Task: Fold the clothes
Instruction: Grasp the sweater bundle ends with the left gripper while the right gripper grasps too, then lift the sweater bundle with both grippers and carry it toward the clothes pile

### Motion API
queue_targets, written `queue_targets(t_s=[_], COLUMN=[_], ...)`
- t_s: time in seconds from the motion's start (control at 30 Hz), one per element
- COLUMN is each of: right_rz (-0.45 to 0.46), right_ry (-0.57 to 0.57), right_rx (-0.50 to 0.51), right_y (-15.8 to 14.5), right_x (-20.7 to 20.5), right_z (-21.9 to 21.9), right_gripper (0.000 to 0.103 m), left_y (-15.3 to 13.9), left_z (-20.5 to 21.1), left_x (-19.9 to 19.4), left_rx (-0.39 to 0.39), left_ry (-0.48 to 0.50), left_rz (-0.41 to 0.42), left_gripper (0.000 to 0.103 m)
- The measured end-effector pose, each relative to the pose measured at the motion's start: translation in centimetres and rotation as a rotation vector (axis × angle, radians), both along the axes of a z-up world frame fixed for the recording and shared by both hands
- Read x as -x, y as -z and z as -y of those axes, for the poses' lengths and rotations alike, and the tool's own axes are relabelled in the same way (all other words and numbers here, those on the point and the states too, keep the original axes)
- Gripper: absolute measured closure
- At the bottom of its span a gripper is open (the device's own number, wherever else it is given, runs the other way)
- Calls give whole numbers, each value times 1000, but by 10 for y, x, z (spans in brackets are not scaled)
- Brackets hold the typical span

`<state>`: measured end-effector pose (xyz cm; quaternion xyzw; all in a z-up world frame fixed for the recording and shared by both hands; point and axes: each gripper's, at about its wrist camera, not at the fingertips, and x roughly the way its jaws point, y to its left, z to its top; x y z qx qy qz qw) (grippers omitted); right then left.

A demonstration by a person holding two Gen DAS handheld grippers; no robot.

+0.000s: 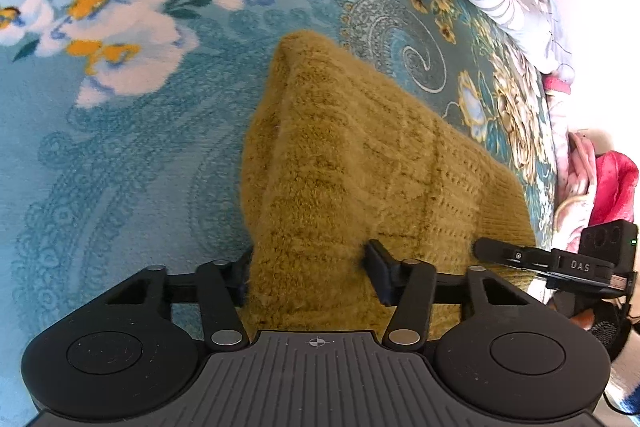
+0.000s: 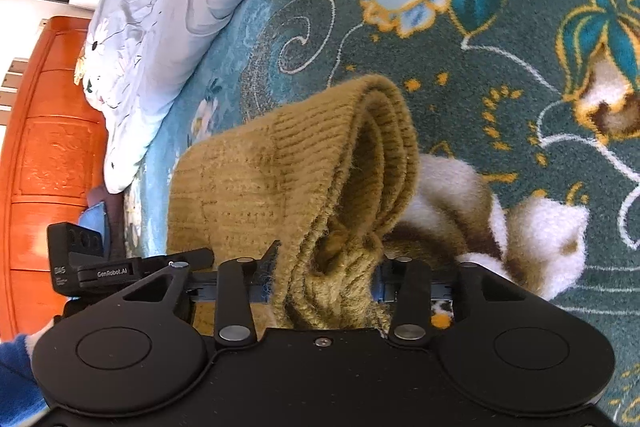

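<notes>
A mustard-yellow knitted sweater [image 1: 360,155] lies folded on a teal flowered bedspread [image 1: 120,155]. My left gripper [image 1: 310,271] is shut on its near edge, and fuzzy knit fills the gap between the fingers. In the right wrist view the sweater [image 2: 248,171] shows its ribbed hem doubled over in several layers. My right gripper [image 2: 326,267] is shut on that bunched end. The right gripper [image 1: 500,251] also reaches in from the right of the left wrist view, at the sweater's ribbed edge. Each gripper's fingertips are partly buried in the wool.
A pale grey-blue flowered quilt [image 2: 168,7] is heaped along the far side of the bed. An orange wooden headboard [image 2: 52,155] stands behind it. Pink fabric [image 1: 612,187] lies at the bed's right end. A blue sleeve [image 2: 16,375] shows at lower left.
</notes>
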<state>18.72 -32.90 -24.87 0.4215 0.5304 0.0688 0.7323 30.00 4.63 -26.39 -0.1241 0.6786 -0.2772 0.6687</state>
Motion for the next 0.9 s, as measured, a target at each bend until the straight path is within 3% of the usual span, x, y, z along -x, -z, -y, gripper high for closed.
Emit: queue_targets(t_s=[0.13, 0.27, 0.67, 0.9], right_rz=[2, 21, 95, 172], right_ry=[12, 5, -30, -140], right_rx=[32, 74, 155, 176], right_y=[-16, -39, -133, -187], right_x=[0, -1, 12, 4], right_z=[-9, -23, -90, -133], right_gripper=[63, 65, 66, 66], left_y=[-11, -26, -103, -161], left_z=[3, -2, -57, -107], left_x=[5, 10, 40, 57], left_rx=[-16, 11, 109, 111], left_ry=[10, 4, -51, -133], left_rz=[33, 52, 135, 239], left_gripper=[70, 74, 75, 75])
